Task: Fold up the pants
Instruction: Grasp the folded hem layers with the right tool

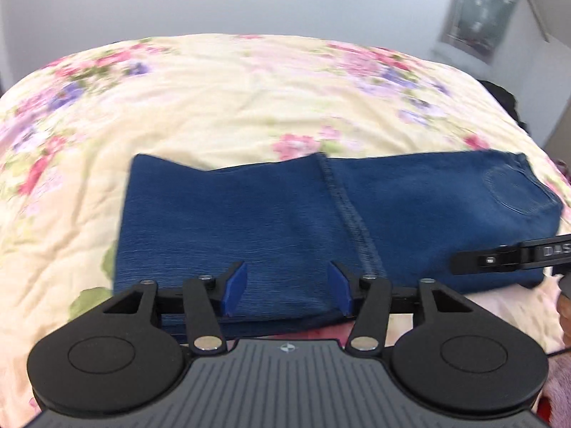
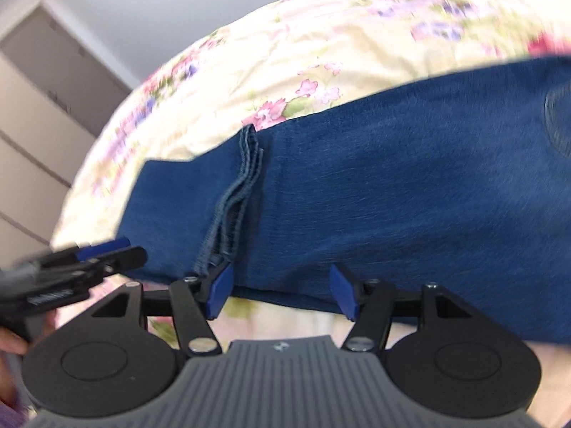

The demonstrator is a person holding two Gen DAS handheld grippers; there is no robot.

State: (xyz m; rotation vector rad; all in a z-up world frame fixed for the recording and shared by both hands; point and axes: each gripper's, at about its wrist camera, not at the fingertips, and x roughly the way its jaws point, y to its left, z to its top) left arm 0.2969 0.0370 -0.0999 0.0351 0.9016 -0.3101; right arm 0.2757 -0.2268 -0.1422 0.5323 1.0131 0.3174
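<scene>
The pants [image 1: 321, 221], blue denim, lie on the floral bedspread [image 1: 214, 100] near its front edge, already doubled lengthwise with the leg ends laid over the upper part; the hem [image 1: 351, 221] runs across the middle of the bundle, and a round stitched patch [image 1: 514, 192] marks the seat end toward the bed's right side. Judged from this, one fold is complete and a further fold, or a final squaring of the bundle, remains. The left gripper [image 1: 287, 290] stands at the near edge of the cloth with jaws apart and nothing between its blue pads [image 1: 235, 289]. The right gripper [image 2: 280, 294] is likewise spread and empty, placed at the near edge just beside the hem [image 2: 235, 207]. The next move appears to call for both grippers to close on the near edge or one end, catching all layers together, and to carry it over evenly; the stacked hems are thick and could slip from a shallow bite. Each gripper sits close to the other along the same edge, so collision is a risk. A closet door [image 2: 60, 64] and a framed picture [image 1: 478, 10] stand well clear. Both views are motion-blurred.
</scene>
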